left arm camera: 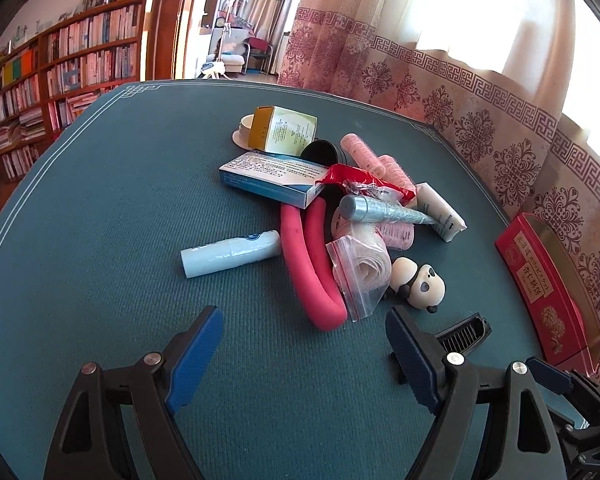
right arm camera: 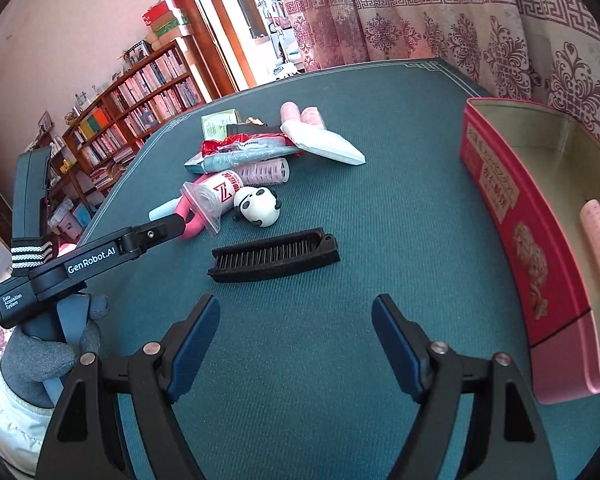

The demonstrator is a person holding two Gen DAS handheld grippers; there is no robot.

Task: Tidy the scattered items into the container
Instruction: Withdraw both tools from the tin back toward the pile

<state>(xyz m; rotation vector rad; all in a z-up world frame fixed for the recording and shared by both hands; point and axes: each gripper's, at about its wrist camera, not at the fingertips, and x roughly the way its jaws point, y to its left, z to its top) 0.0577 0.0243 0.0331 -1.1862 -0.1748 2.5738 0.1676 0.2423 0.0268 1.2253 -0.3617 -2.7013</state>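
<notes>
Both the left claw (left arm camera: 304,354) and right claw (right arm camera: 296,344) hang spread apart, empty. The black comb (right arm camera: 274,255) lies beside the red tin (right arm camera: 512,216); next, I judge, a grab.

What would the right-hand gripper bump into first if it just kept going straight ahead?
Probably the black comb. It lies on the green table just beyond the right gripper, whose open fingers hold nothing. Depth is hard to judge; pointing downward, it might meet the table first.
</notes>
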